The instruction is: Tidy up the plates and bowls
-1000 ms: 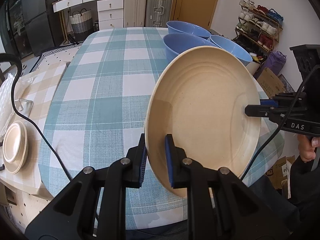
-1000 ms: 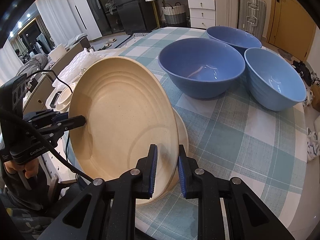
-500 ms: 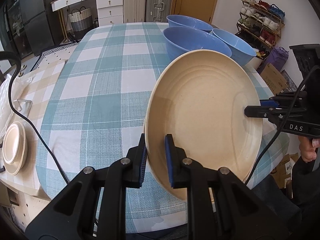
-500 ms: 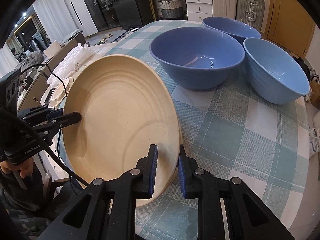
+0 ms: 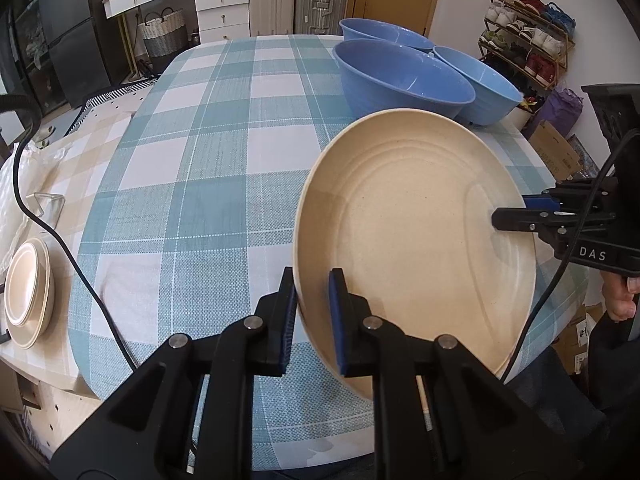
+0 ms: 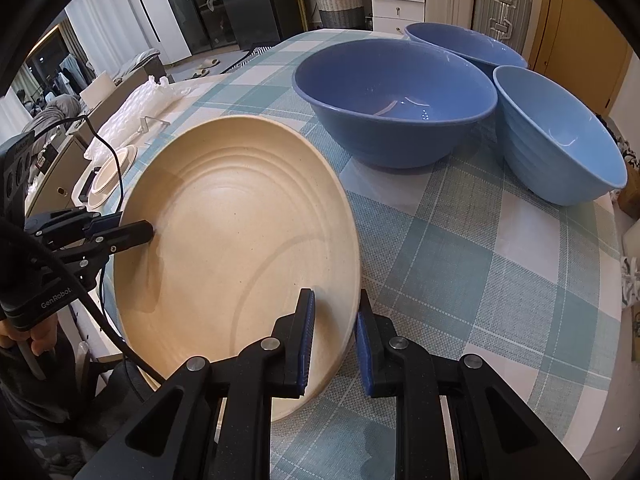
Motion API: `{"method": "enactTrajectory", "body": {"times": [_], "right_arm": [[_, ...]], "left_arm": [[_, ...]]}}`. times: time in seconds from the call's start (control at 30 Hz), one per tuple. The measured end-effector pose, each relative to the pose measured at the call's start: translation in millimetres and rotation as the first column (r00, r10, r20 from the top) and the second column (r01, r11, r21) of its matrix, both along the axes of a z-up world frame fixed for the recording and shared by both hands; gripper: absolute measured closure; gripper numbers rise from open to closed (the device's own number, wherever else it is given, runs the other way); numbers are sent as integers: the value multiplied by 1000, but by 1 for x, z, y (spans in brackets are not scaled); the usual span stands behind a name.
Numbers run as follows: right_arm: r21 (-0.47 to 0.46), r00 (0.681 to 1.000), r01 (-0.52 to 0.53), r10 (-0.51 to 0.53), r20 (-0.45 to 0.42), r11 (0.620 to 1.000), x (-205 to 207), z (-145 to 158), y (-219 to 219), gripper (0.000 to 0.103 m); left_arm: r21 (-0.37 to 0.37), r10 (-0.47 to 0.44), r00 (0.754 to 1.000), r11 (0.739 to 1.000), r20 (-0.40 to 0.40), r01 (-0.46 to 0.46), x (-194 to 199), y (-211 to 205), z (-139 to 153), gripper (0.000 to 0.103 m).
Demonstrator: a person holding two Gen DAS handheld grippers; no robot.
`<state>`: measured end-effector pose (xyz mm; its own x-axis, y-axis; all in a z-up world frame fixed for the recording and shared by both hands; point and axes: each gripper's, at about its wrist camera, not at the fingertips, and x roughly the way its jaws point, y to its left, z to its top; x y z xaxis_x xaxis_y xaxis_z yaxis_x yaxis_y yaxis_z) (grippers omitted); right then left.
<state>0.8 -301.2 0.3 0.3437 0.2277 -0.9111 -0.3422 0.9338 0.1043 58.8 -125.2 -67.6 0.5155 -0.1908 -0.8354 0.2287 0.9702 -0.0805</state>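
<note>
Lowered: round, ridged, speckled beige plate [image 5: 416,240]

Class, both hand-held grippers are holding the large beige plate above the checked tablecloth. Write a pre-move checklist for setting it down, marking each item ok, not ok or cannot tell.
1. Left hand-held gripper clamped on the beige plate rim: ok.
2. Right hand-held gripper clamped on the opposite rim: ok.
3. Plate level: not ok, it is tilted.
4. Plate clear of the three blue bowls: ok, they sit further back.
5. Tablecloth beside the plate free of objects: ok.
6. Spot directly under the plate free: cannot tell, the plate hides it.
</note>
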Motion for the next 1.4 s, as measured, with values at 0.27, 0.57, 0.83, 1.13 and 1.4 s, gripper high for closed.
{"method": "enactTrajectory", "body": {"times": [0.27,0.57,0.83,1.13,1.4], "right_arm": [[-26,1000,13,-13,4,1000,-2,-7,2,83],[-84,1000,6,-4,28,996,-4,-13,12,83],[-67,999,26,-23,39,997,-8,-16,7,78],[6,993,62,-62,105,998,-23,1,-8,50],[41,976,88,-94,197,995,-35,24,-19,19]], "left_arm": [[4,2,1000,1000,-1,-2,1,3,-3,92],[1,7,1000,1000,-10,-7,-1,4,-5,92],[-17,20,1000,1000,-1,-20,-4,11,0,92],[-55,12,999,998,49,-9,-10,1,21,52],[-53,-26,994,998,109,32,-11,-21,38,28]]}}
